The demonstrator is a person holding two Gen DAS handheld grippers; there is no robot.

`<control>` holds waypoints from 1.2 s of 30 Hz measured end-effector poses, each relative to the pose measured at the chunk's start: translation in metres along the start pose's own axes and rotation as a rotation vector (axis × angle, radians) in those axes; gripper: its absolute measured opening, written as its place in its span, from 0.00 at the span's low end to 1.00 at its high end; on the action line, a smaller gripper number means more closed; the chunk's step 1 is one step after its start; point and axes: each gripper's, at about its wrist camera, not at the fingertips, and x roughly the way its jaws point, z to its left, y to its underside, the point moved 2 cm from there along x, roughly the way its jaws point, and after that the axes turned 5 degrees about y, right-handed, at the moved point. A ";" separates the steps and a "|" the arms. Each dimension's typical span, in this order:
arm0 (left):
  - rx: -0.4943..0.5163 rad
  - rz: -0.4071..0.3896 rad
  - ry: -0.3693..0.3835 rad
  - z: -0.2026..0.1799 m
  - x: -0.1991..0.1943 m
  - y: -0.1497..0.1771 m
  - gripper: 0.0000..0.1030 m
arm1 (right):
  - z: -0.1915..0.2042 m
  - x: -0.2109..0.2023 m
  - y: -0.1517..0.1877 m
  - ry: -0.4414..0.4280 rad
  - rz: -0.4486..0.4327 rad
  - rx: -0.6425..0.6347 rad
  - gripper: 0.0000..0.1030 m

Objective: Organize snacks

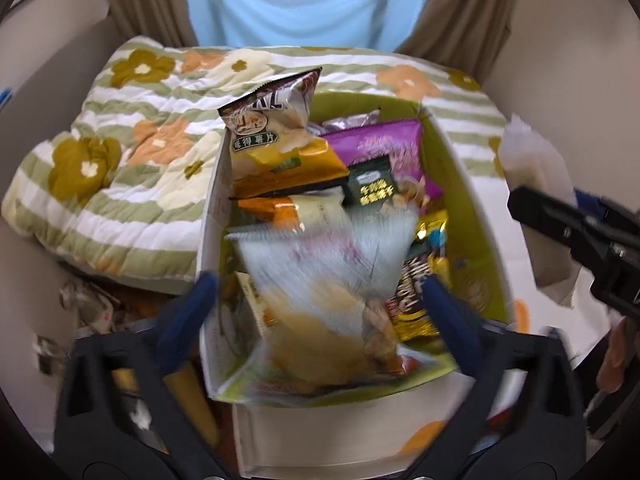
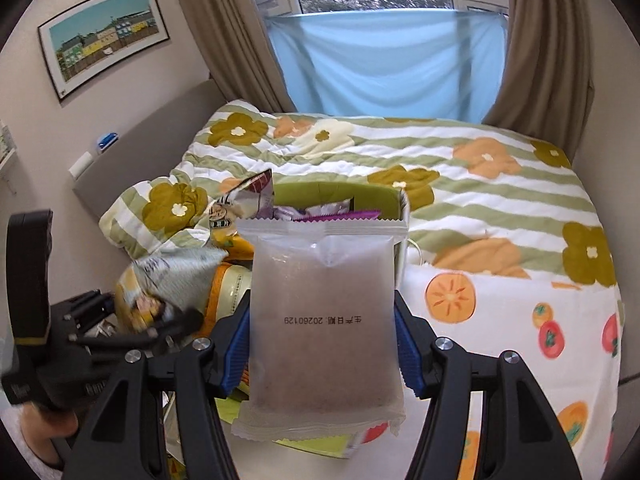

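Observation:
A green-lined box (image 1: pixel 476 184) stands on the bed, holding several snack packs: a chip bag (image 1: pixel 276 136), a purple pack (image 1: pixel 384 140), a dark green pack (image 1: pixel 370 184). My left gripper (image 1: pixel 320 304) is open just above the box's near end. A blurred pale blue and yellow bag (image 1: pixel 320 292) lies between its fingers, not gripped. My right gripper (image 2: pixel 322 344) is shut on a translucent frosted packet (image 2: pixel 324 320) and holds it upright in front of the box (image 2: pixel 352 192). The right gripper also shows at the right edge of the left wrist view (image 1: pixel 560 216).
A floral quilt (image 1: pixel 112 152) lies bunched left of the box. The bed sheet (image 2: pixel 500 240) with fruit prints spreads right. More snacks and clutter (image 1: pixel 120 320) lie low left beside the box. Curtains (image 2: pixel 544 40) and a blue cloth (image 2: pixel 384 64) hang behind.

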 end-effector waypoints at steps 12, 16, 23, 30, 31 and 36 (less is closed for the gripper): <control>-0.007 0.002 0.043 0.019 -0.011 0.004 0.99 | 0.016 0.008 0.004 0.057 0.040 0.035 0.56; -0.005 0.001 0.024 0.021 -0.013 0.001 0.99 | 0.022 0.018 -0.006 0.027 0.051 0.025 0.56; -0.022 0.012 -0.012 0.030 -0.008 0.002 0.99 | 0.024 0.047 -0.017 -0.021 0.111 0.040 0.68; -0.049 0.037 -0.008 0.044 -0.001 0.013 0.99 | 0.013 0.048 0.000 0.028 0.109 0.106 0.97; -0.049 0.034 -0.007 0.045 -0.002 0.014 0.99 | 0.012 0.049 0.005 0.036 0.117 0.106 0.97; -0.034 0.025 -0.009 0.044 -0.008 0.018 0.99 | 0.016 0.042 0.010 0.061 0.108 0.100 0.97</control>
